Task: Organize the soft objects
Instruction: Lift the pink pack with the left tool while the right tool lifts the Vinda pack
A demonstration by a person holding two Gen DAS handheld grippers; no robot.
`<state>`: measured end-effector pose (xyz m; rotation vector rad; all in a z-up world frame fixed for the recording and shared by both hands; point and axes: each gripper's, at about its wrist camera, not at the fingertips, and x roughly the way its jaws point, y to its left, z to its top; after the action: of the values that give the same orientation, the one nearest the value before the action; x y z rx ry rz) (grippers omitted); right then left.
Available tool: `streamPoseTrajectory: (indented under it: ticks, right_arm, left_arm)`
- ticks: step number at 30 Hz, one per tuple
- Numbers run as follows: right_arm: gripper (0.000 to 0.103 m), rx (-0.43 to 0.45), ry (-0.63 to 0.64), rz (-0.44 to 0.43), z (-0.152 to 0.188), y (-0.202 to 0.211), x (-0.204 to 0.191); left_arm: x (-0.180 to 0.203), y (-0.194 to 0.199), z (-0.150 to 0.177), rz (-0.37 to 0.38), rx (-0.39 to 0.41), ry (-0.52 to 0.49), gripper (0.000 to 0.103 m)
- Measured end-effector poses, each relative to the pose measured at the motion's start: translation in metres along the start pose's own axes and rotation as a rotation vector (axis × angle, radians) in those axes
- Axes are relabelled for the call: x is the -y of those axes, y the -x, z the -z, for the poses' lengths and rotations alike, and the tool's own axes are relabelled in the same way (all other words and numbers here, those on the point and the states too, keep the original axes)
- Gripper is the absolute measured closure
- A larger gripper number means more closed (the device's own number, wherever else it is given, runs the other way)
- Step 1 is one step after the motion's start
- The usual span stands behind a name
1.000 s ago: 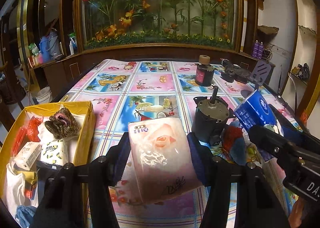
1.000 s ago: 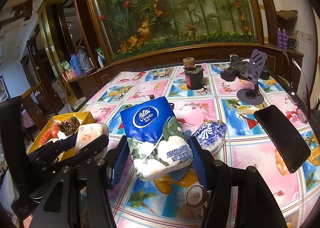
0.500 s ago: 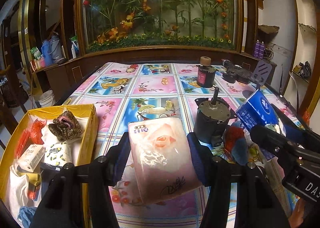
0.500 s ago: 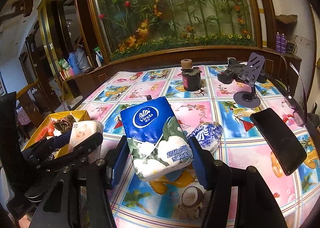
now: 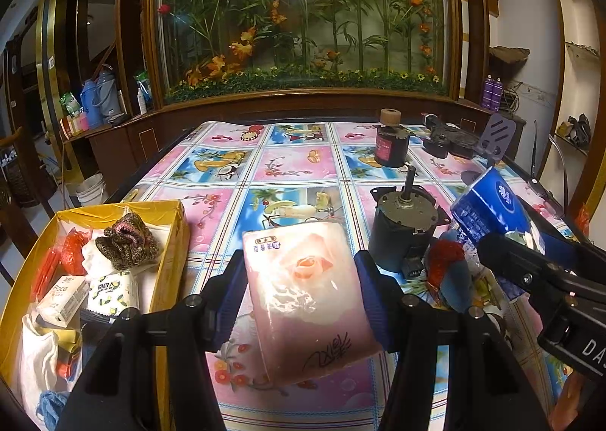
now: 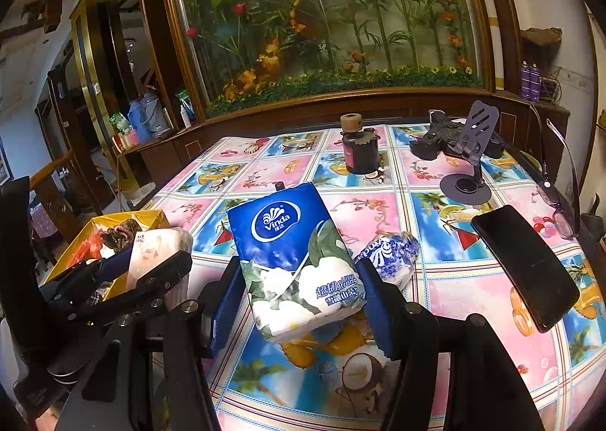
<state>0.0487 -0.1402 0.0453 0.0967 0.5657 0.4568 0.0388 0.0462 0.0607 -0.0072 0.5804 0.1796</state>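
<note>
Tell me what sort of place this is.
Probably a home dining or living room: a table under a fruit-print tablecloth, a wood-framed artificial flower display behind it, and thermos flasks on a side shelf.

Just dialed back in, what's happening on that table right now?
A person is sorting soft items using two tools. The left hand-held gripper is shut on a pink tissue pack, held above the tablecloth just right of the yellow box, which already holds small tissue packs and a knitted item. The right hand-held gripper is shut on a blue Vinda tissue pack. Another blue-and-white pack lies on the table beside a motor.
</note>
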Motion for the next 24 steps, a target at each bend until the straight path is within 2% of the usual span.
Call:
streamPoseTrajectory:
  ticks: [19,24]
  right_arm:
    - [0.039,0.008,-0.003,0.003,-0.0008,0.0007,0.0025]
    - [0.039,0.036,-0.007,0.025,-0.0029,0.0046,0.0051]
  left_arm:
    - [-0.0026,0.0039,-0.0051,-0.014,0.022,-0.013,0.047]
    - [-0.0049,0.0065,-0.0078,0.002,0.028,-0.001,0.047]
